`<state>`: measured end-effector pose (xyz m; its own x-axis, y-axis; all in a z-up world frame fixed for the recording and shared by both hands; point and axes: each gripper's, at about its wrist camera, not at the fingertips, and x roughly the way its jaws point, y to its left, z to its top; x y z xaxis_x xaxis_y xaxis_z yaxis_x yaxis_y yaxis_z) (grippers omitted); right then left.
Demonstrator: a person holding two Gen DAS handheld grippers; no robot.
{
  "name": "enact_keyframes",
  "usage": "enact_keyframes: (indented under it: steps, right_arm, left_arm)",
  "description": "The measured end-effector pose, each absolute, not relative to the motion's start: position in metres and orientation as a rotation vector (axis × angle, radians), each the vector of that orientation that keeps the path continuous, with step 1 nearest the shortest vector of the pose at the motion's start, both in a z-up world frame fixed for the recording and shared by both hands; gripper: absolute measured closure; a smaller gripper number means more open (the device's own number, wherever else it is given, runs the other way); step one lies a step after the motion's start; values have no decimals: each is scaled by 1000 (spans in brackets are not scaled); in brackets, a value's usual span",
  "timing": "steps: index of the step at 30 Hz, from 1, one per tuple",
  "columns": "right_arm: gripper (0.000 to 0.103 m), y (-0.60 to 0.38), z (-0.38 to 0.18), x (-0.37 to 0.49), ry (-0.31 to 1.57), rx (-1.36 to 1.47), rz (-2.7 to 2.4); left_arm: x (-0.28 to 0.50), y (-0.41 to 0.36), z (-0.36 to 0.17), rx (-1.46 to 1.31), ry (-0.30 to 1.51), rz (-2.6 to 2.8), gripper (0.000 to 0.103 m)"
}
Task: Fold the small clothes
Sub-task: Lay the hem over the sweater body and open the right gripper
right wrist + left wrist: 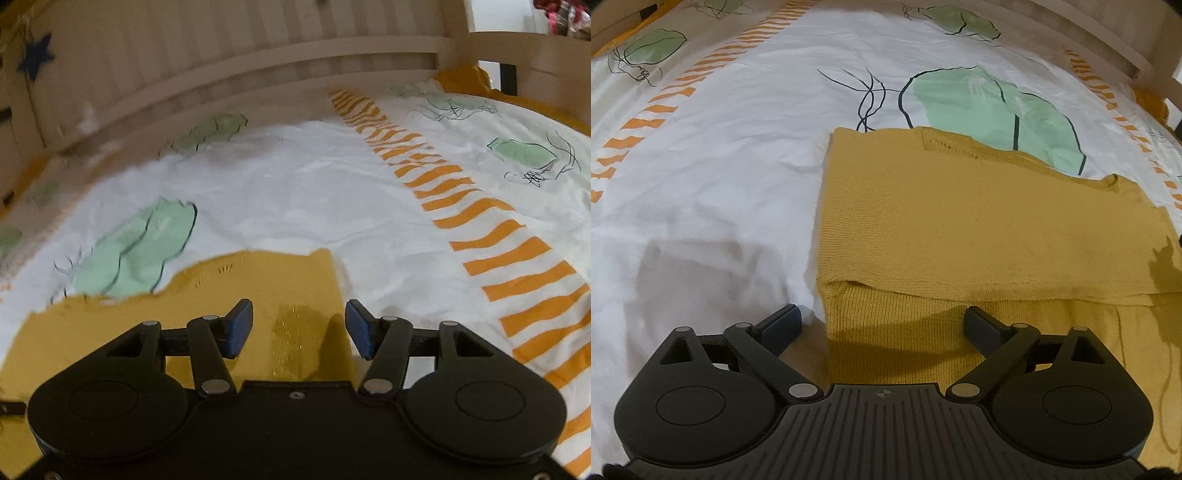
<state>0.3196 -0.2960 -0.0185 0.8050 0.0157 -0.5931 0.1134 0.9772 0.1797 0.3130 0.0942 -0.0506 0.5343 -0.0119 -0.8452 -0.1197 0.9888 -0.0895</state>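
A mustard yellow knitted garment lies on the bed, with one layer folded over another; the fold's edge runs across just ahead of my left gripper. That gripper is open and empty, hovering over the garment's near left corner. In the right wrist view the same garment fills the lower left. My right gripper is open and empty above the garment's right edge.
The bed cover is white with green leaf prints and orange striped bands. A wooden slatted bed rail runs along the far side, with a post at the corner.
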Motion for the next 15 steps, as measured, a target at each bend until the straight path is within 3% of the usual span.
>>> enact_keyframes:
  steps: [5,12,15]
  right_arm:
    - [23,-288,-36,329,785,127,-122]
    - [1,-297,-39,325,808,173,-147]
    - [1,-298,-43,327,813,178,-146]
  left_arm:
    - [311,93,-51,-127,996,62,7]
    - [307,84,-55,-70,963,93,6]
    - [304,80,-56,-52,941,105,5]
